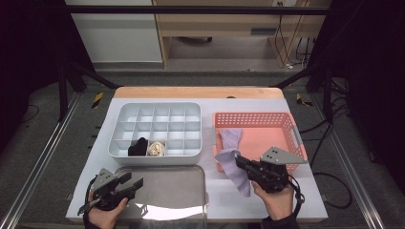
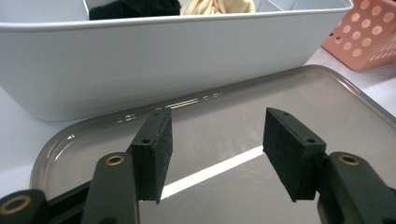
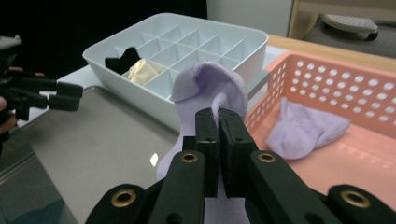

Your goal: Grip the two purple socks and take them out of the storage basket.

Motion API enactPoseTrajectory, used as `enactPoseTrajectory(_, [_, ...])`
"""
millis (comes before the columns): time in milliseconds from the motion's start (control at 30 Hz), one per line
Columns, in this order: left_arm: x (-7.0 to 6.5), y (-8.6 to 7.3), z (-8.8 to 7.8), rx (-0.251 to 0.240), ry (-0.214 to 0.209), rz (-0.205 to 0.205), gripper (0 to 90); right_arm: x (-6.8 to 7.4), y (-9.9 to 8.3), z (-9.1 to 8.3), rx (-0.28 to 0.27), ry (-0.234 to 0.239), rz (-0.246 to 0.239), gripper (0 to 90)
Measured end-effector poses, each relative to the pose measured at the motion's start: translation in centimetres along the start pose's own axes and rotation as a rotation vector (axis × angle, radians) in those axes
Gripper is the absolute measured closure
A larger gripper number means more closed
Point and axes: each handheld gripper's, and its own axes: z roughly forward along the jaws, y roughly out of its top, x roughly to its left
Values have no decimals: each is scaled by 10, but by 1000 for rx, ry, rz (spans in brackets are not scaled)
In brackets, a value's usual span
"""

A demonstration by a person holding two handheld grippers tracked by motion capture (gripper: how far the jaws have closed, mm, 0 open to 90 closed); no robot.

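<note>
My right gripper (image 1: 240, 162) (image 3: 218, 116) is shut on a lilac sock (image 1: 239, 174) (image 3: 208, 86), which hangs between the pink basket (image 1: 253, 117) (image 3: 327, 79) and the grey tray (image 1: 162, 186) (image 3: 102, 135). A second lilac sock (image 1: 231, 137) (image 3: 303, 128) lies in the basket. The white divided organizer (image 1: 157, 156) (image 2: 163, 60) (image 3: 154, 102) holds a black sock (image 1: 138, 147) (image 2: 135, 8) (image 3: 120, 58) and a cream sock (image 1: 156, 149) (image 2: 219, 5) (image 3: 140, 70) in adjoining front compartments. My left gripper (image 1: 136, 183) (image 2: 215, 149) (image 3: 74, 95) hovers open over the tray's left part, nothing between its pads.
The tray lies at the table's front edge, directly before the organizer. The basket stands right of the organizer, its near wall close to my right hand. A black frame bar crosses overhead at the back. Bare white tabletop (image 1: 305, 191) lies at the front right.
</note>
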Motion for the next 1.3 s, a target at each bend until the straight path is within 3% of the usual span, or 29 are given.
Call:
enactPoseTrajectory(267, [0, 0, 0, -4, -4, 0, 419, 6, -31, 4, 28, 29, 18, 873])
enactPoseTrajectory(500, [0, 0, 0, -3, 0, -1, 417, 10, -62, 21, 122, 55, 25, 872])
enactPoseTrajectory(767, [0, 1, -2, -9, -1, -5, 413, 4, -83, 46, 222, 14, 38, 863])
enactPoseTrajectory(900, [0, 1, -1, -8, 0, -3, 410, 4, -87, 58, 257, -16, 23, 825])
enactPoseTrajectory(933, [0, 1, -1, -9, 0, -4, 408, 4, -89, 60, 266, -26, 14, 779])
enactPoseTrajectory(1067, [1, 1, -1, -7, 4, -4, 404, 4, -84, 55, 211, -39, 15, 667])
enactPoseTrajectory(1300, [1, 1, -1, -5, 6, -2, 396, -3, -62, 32, 112, -77, 46, 564])
